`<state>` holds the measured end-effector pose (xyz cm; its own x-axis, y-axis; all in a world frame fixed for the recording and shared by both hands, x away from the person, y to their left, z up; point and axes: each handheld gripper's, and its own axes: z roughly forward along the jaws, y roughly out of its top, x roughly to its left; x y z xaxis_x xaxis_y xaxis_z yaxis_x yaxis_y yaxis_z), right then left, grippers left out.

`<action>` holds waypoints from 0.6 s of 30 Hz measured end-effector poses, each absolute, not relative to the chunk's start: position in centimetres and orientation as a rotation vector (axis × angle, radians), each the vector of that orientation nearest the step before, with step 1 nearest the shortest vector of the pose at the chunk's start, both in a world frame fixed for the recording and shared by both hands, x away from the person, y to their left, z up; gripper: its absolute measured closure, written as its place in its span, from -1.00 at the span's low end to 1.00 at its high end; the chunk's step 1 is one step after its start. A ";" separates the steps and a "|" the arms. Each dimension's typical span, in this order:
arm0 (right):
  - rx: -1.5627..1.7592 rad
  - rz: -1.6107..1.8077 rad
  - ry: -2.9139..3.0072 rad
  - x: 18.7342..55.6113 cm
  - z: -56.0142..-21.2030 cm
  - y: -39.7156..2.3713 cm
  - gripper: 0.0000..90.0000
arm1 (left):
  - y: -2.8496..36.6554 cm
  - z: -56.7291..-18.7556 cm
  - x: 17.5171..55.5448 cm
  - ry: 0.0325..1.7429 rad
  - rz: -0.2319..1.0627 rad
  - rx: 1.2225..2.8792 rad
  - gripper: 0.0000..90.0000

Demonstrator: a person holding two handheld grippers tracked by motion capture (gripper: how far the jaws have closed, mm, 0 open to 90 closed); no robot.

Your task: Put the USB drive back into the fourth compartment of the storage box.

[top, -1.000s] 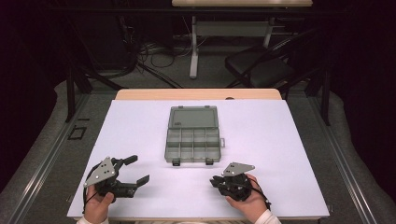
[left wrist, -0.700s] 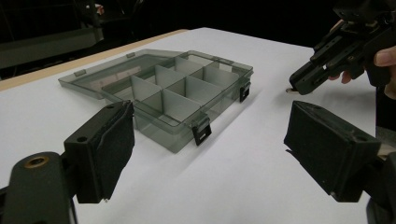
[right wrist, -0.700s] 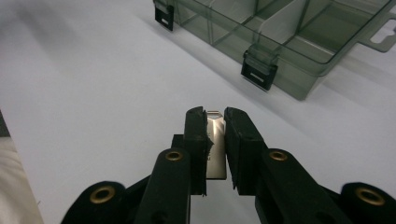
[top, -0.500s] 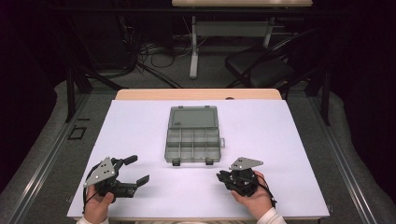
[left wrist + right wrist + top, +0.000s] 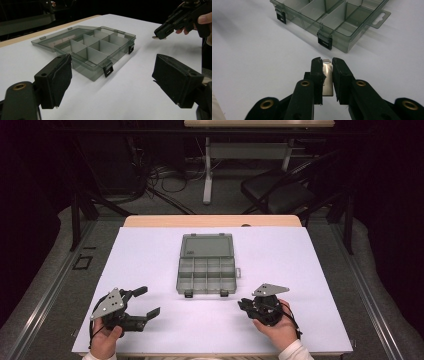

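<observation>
my right gripper (image 5: 327, 65) is pinching a small flat silvery metal piece (image 5: 327, 75) just short of the open smoky clear plastic compartment box (image 5: 206, 268), so i judge the carry underway, needing a drop into a cell, left gripper (image 5: 112, 82) spread and idle.

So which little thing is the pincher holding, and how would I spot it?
Start at the white table and find the clear grey box with its lid open in the middle. Just in front of its near right corner is the right gripper, shut on a small flat metal piece. It is the one shiny silver thing among black jaws.
</observation>
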<state>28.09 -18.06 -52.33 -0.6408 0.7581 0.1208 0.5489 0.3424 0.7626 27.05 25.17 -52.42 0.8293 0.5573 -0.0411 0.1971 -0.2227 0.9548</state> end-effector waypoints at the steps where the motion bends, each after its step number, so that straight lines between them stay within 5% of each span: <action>1: 1.174 1.180 2.354 28.2 -52.1 -18.1 0.76 | 25.1 -52.4 27.0 0.584 0.376 1.792 -0.65; 18: 1.178 1.162 2.365 30.8 -49.5 -17.9 0.76 | 25.2 -52.4 27.0 0.594 0.379 1.792 -0.65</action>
<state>30.77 -17.87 -49.48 -0.6402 0.7593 0.1167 0.5563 0.3534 0.7521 27.03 25.16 -52.44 0.8197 0.5713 -0.0427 0.2022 -0.2187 0.9546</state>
